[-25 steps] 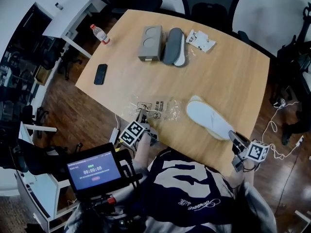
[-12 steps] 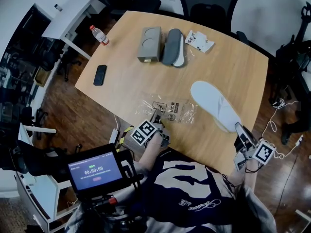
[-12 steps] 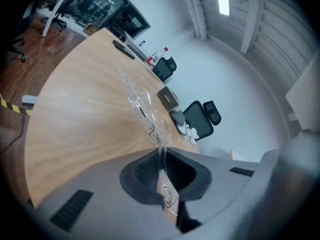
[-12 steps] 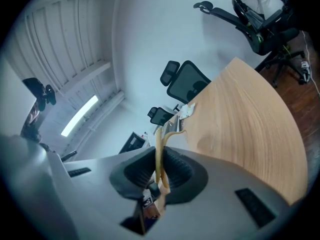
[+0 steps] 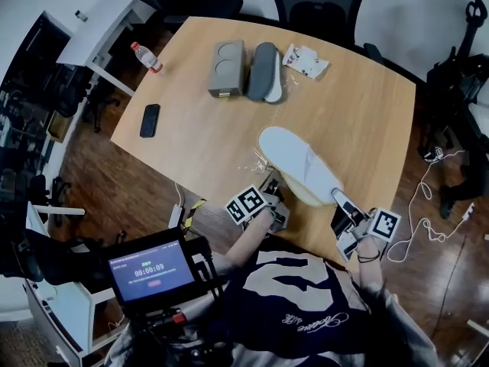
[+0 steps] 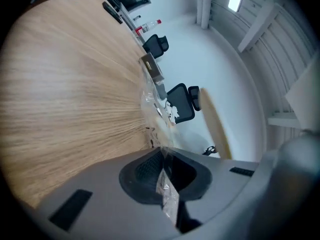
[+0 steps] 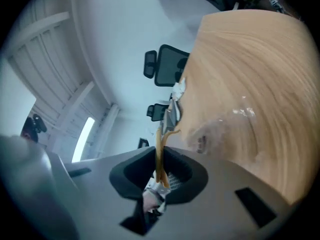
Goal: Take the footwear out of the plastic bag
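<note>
Slipper, white, flat and soft-soled (image 5: pixel 296 161), sits slantwise over the near part of the pale wooden counter (image 5: pixel 367 121). Its heel end is pinched in the right tongs (image 5: pixel 341 205), which are closed on that thin edge. Beside its toe half, the clear, crumpled plastic bag (image 5: pixel 258 162) runs to the left tongs (image 5: pixel 270 199), which are clamped tight on the film. From where I stand the toe looks barely free of the bag, if at all; I can't tell.

The risk is that such a narrow bite on a floppy sole slips and drops the slipper off the counter's edge. The film could also catch the toe and drag along with it.

The head view gives the whole layout. Only the gripper views show the film and the tan sole edge actually between the pads.
</note>
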`<state>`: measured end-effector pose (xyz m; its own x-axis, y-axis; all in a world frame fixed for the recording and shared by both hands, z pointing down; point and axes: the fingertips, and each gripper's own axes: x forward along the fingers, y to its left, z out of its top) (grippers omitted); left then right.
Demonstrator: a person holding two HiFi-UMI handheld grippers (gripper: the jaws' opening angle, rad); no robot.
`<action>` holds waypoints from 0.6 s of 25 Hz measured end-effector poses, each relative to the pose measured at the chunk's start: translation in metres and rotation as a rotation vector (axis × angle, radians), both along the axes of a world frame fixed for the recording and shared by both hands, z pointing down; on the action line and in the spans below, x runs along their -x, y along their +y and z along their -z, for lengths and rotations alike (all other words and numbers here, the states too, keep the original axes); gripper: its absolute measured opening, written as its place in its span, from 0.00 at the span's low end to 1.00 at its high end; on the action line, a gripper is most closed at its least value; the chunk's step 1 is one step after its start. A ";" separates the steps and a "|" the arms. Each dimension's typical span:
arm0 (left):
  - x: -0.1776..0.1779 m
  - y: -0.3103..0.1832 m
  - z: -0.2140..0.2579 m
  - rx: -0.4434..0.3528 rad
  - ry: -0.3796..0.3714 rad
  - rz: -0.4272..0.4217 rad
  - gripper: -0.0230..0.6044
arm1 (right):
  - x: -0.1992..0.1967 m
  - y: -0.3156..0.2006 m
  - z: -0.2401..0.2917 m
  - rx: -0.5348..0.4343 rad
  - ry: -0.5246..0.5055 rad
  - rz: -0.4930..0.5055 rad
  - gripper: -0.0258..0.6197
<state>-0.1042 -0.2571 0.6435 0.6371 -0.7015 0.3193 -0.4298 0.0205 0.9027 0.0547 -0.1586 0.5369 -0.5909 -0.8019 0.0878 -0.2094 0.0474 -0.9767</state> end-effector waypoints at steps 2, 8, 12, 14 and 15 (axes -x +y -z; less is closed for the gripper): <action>0.000 -0.001 -0.003 0.009 0.003 -0.026 0.05 | -0.008 0.010 -0.045 0.135 0.099 -0.026 0.11; -0.004 0.003 0.002 0.004 0.019 -0.159 0.23 | -0.014 0.019 -0.091 0.334 0.296 -0.028 0.11; 0.000 0.013 -0.001 0.020 -0.100 -0.305 0.40 | -0.015 0.011 -0.112 0.329 0.355 -0.003 0.12; 0.009 0.015 0.001 0.013 -0.187 -0.337 0.40 | -0.018 0.008 -0.122 0.334 0.380 0.001 0.12; 0.014 0.016 0.003 0.003 -0.225 -0.338 0.40 | -0.019 0.008 -0.125 0.337 0.391 0.001 0.12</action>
<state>-0.1186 -0.2410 0.6404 0.7459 -0.4631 0.4788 -0.5994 -0.1532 0.7857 0.0740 -0.1505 0.6617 -0.4631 -0.6904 0.5558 -0.5621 -0.2561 -0.7864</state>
